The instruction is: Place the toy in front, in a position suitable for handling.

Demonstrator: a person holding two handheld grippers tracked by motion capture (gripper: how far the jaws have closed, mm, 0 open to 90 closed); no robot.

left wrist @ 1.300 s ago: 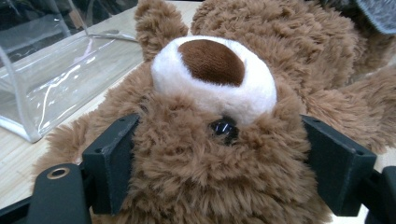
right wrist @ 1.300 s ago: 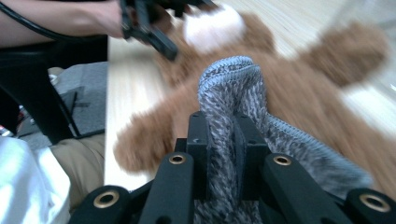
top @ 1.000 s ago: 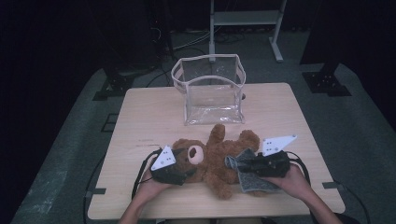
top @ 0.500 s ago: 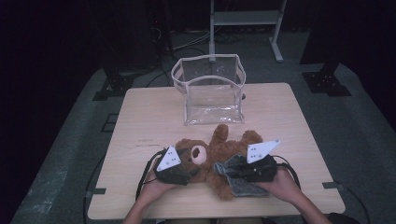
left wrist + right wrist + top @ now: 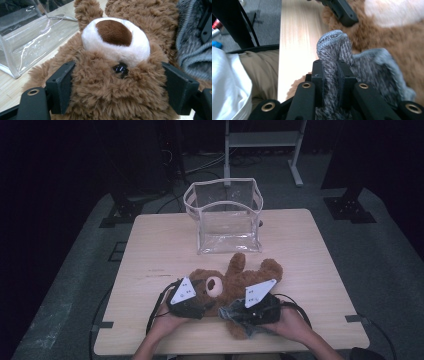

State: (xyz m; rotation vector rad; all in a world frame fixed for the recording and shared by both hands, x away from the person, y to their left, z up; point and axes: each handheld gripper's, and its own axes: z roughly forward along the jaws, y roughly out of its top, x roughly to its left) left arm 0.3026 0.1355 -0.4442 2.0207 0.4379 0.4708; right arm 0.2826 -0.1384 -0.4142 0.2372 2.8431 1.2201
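Fingers (image 5: 60, 87) of left gripper (image 5: 192, 301) set either side of teddy bear's head (image 5: 110, 82), pads pressed into the brown fur at both temples, clenched on the head; white muzzle with brown nose just beyond the pads, one black eye between them. Seen from above, same gripper at the near left of the bear, left hand (image 5: 167, 322) behind it, cable looping over the surface toward the near edge.

Fingers (image 5: 319, 77) of right gripper (image 5: 255, 309) pinched nearly together on a fold of grey knitted cloth (image 5: 337, 55); fold standing up out of the narrow gap, rest of the cloth spilling to one side over the bear's fur. From above, cloth (image 5: 235, 312) bunched over the bear's lower body, right hand (image 5: 292, 322) holding the gripper just beside it.

Teddy bear (image 5: 235, 280) lying on its back on wooden surface (image 5: 160, 250), near the person's edge, head toward the left gripper, one arm raised toward the far side, body stretching between the two grippers. Clear plastic bag (image 5: 225, 217) with white trim standing upright and open just beyond the bear, near the surface's far edge, apart from both grippers. Person's white sleeve and tan trousers beside the surface in the right gripper view. Dark floor and white metal stand beyond the surface
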